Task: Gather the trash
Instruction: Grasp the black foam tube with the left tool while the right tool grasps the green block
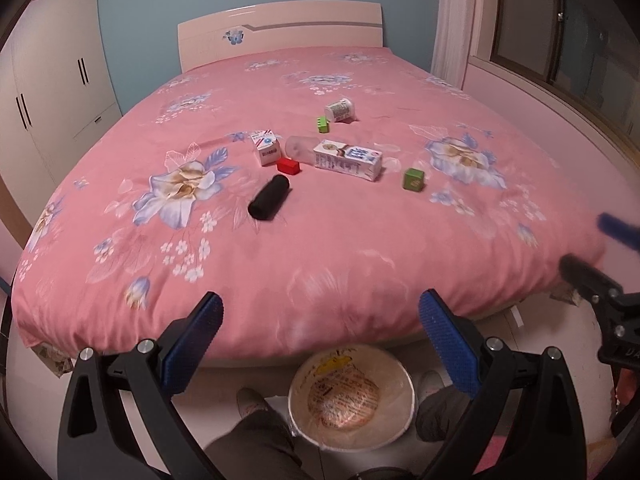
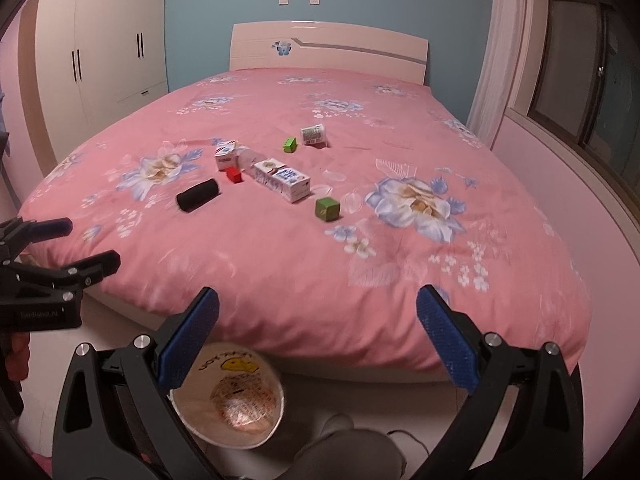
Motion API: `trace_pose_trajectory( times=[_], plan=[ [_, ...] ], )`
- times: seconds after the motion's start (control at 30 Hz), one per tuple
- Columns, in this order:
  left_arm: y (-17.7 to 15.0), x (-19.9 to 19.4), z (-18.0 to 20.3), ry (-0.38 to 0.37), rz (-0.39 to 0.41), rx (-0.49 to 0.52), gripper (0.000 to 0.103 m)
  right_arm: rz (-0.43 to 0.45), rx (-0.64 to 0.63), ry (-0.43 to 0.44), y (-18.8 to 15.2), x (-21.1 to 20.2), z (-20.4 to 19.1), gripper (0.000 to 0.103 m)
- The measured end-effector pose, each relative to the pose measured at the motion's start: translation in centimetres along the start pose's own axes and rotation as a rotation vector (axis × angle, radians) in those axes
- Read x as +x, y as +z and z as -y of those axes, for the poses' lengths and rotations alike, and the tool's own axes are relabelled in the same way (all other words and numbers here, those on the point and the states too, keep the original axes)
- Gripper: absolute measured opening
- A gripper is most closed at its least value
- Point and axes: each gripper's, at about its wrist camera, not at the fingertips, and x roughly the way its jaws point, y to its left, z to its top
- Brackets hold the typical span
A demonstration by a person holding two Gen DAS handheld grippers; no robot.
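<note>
Hand-held grippers (image 1: 320, 320) (image 2: 318, 316) spread, above bowl (image 1: 348, 400)

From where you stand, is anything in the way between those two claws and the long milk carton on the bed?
Nothing visible blocks it. Both the left hand-held gripper and the right hand-held gripper hang open past the foot of the bed, and only bare pink quilt lies before the milk carton. The black roll sits off to the left.

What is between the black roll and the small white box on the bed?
A little red block sits between the black roll and the small white box. Both views show it, just in front of the box.
</note>
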Motion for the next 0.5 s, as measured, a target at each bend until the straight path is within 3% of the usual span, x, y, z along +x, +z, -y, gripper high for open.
trace_pose_trajectory(
  times=[0.27,0.5],
  plan=[
    [5.0,6.8,-2.7,0.011,-0.032,-0.033,0.099,-0.045,-0.007,0.032,4.4,7.3,0.8,0.096],
    [7.9,14.1,-4.2,0.083,-0.063,-0.011,0.1,-0.074,-0.022,0.037,6.7,14.7,1.1,0.096]
  ],
)
